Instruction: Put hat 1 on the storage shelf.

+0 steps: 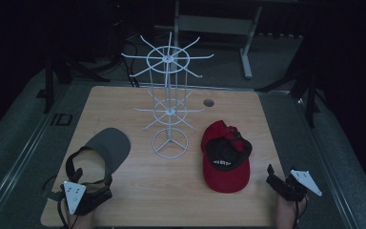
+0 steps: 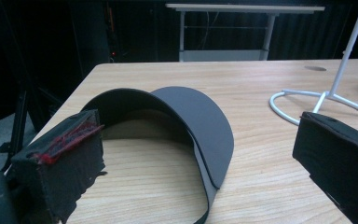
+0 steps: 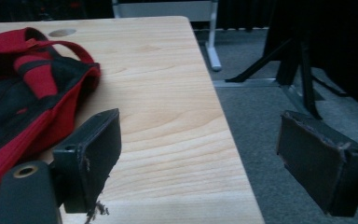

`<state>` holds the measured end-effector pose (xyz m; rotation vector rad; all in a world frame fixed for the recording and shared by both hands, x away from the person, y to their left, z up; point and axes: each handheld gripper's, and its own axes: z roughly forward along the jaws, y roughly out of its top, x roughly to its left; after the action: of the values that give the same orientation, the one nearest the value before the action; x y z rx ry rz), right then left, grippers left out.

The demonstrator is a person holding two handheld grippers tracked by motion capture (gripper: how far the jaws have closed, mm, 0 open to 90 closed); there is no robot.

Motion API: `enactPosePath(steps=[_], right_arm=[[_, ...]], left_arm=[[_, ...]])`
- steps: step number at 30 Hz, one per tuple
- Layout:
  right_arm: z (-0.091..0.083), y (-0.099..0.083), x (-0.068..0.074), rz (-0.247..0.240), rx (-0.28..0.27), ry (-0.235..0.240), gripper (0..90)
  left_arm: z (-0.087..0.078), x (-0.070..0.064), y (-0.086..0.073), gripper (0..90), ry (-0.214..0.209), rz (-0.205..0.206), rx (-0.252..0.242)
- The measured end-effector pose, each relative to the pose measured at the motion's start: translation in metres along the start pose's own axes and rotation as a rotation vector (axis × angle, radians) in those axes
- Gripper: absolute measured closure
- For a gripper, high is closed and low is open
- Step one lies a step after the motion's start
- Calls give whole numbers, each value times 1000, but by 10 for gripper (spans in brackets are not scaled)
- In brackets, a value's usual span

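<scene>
Left hand-held gripper (image 1: 76,172): at the near left corner of the counter (image 1: 138,200), held in a hand at the bottom edge of the high view. Its two black jaws stand wide apart, released, gripping nothing.
Grey visor (image 2: 200,116): lies on the counter directly ahead of the left hand-held gripper, between the lines of its two jaws in the left gripper view. Brim points away from the gripper; the headband loops back toward it. Whether a jaw touches the band cannot be told.
Right hand-held gripper (image 1: 279,181): at the near right edge of the counter, held in a hand. Jaws spread wide, released, holding nothing. In the right gripper view one jaw hangs over the counter, the other over the grey floor (image 3: 279,140) beyond the edge.
Red cap (image 1: 225,157): lies upside down on the counter, ahead and to the left of the right hand-held gripper, near it but apart. Dark lining faces up.
White wire rack (image 1: 169,100): stands upright ahead of both grippers, between the visor and the cap, its ring base on the counter.
</scene>
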<state>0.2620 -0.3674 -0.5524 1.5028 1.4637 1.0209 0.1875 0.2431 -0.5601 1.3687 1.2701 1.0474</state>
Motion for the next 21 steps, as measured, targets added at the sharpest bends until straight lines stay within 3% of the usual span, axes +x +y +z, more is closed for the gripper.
enactPosePath(steps=[3, 8, 14, 18, 21], right_arm=[[-1, 0, 0, -7, 1, 11, 138], [-2, 1, 0, -8, 30, 53, 141], [-2, 2, 1, -13, 41, 70, 141], [-2, 1, 0, -22, 40, 80, 142], [-1, 5, -1, -16, 48, 89, 141]], left_arm=[[0, 1, 1, 23, 7, -15, 6], [-2, 1, 5, 23, -46, -57, 16], [-3, 0, 7, 23, -10, -80, 40], [-2, 0, 6, 24, -47, -104, 73], [-3, -4, 7, 24, -80, -97, 73]])
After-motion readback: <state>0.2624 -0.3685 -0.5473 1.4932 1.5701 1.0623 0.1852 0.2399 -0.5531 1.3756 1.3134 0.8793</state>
